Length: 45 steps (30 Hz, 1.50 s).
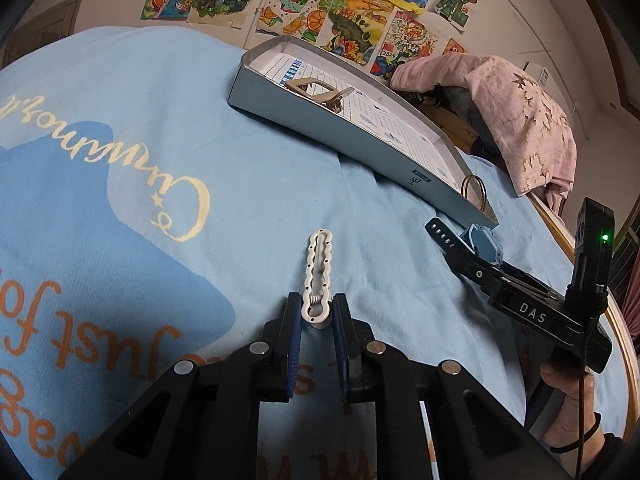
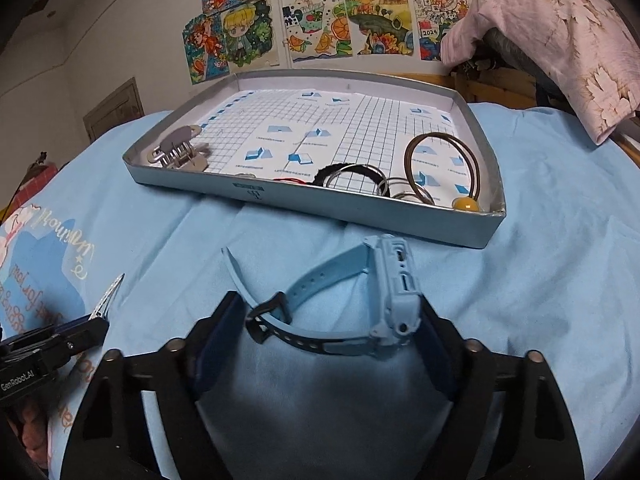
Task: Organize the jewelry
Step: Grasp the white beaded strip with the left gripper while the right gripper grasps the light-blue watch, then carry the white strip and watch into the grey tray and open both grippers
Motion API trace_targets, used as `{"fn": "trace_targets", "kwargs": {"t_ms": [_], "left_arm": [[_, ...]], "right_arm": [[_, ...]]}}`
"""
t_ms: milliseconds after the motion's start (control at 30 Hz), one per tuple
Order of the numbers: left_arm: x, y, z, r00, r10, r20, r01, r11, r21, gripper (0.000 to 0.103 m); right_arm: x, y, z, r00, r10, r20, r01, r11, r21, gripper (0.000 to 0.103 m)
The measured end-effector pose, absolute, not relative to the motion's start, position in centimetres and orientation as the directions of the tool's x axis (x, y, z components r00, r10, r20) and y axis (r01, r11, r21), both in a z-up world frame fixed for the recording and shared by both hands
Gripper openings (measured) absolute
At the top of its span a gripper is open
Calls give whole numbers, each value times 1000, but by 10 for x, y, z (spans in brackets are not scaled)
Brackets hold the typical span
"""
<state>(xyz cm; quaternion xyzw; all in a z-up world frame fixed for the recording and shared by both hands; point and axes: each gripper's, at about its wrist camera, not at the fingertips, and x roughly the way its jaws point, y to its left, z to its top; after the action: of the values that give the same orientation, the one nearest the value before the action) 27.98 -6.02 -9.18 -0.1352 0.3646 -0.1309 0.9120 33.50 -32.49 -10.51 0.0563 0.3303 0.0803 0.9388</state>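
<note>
My left gripper [image 1: 316,314] has its jaws close around the near end of a white wavy hair clip [image 1: 318,270] lying on the blue cloth. Whether the pads touch the clip I cannot tell. My right gripper [image 2: 332,320] is wide open around a light blue watch [image 2: 394,292], which stands on its side between the fingers with its strap [image 2: 304,292] curling left. The watch also shows in the left wrist view [image 1: 482,242]. The grey-blue tray [image 2: 360,210] lies just beyond the watch. It holds a grey claw clip [image 2: 178,152], metal rings [image 2: 400,190], a brown hair tie [image 2: 440,160] and a yellow bead [image 2: 464,204].
The blue printed cloth [image 1: 160,140] covers the whole surface. A pink garment [image 2: 560,32] hangs over a chair at the back right. Drawings [image 2: 320,20] cover the wall behind. The left gripper shows at the left edge of the right wrist view [image 2: 60,340].
</note>
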Motion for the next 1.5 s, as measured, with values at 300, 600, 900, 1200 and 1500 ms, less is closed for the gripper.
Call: {"fn": "trace_targets", "kwargs": {"t_ms": [300, 600, 900, 1200, 1500], "left_arm": [[277, -58, -91, 713, -365, -598, 163, 917, -365, 14], [276, -61, -80, 725, -397, -563, 212, 906, -366, 14], [301, -79, -45, 762, -419, -493, 257, 895, -364, 14], [366, -119, -18, 776, -418, -472, 302, 904, -304, 14], [416, -129, -36, 737, -397, -547, 254, 913, -321, 14]], "right_arm": [[335, -327, -107, 769, 194, -609, -107, 978, 177, 57], [326, -322, -97, 797, 237, -555, -165, 970, 177, 43], [318, -328, -74, 870, 236, -434, -171, 968, 183, 43], [361, -367, -62, 910, 130, -394, -29, 967, 253, 43], [398, -375, -90, 866, 172, -470, -13, 947, 322, 48]]}}
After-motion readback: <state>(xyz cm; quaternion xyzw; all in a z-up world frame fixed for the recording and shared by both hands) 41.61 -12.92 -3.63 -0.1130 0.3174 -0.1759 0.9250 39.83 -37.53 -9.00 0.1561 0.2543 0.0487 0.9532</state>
